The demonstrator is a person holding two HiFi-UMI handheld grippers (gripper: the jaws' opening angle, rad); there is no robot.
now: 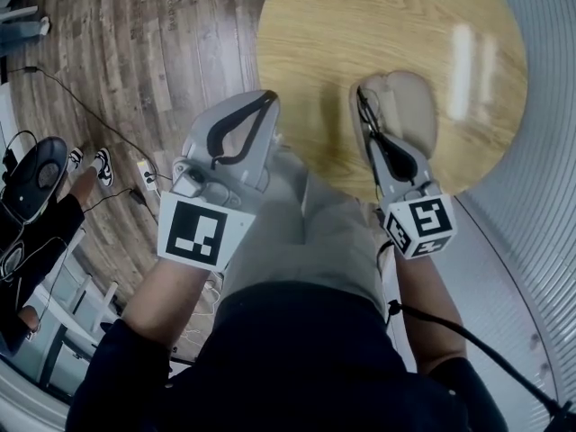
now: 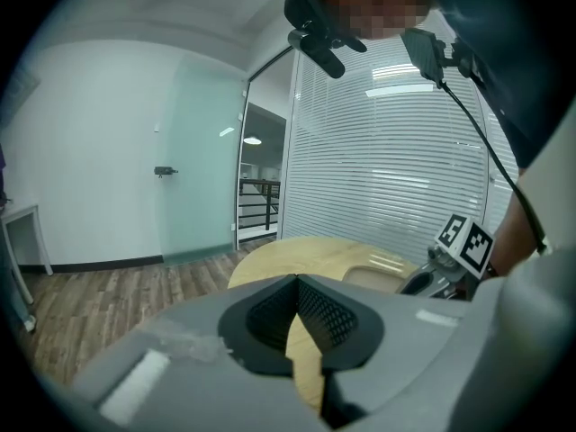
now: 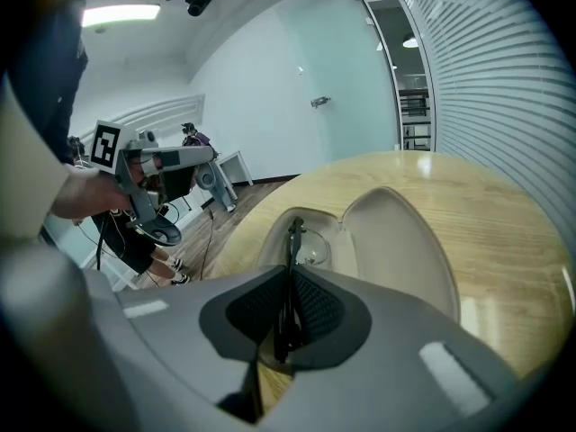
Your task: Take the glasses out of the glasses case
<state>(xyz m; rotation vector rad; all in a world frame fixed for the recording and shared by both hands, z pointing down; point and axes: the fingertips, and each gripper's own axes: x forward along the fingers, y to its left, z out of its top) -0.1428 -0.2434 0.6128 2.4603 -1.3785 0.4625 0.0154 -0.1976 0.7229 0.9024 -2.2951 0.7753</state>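
table top: bare wood beyond and left of the glasses case
over the case: right gripper, clamped on the glasses
near-left table edge: left gripper
right: slatted wall near the rim

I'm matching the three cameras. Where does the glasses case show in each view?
Head view: the case lies open, right of centre, near the table's near edge.
Left gripper view: the case is a small beige patch at lower right, on the tabletop.
Right gripper view: the case fills the centre, with its lid open to the right.
Shared landmark: the round wooden table under the case.
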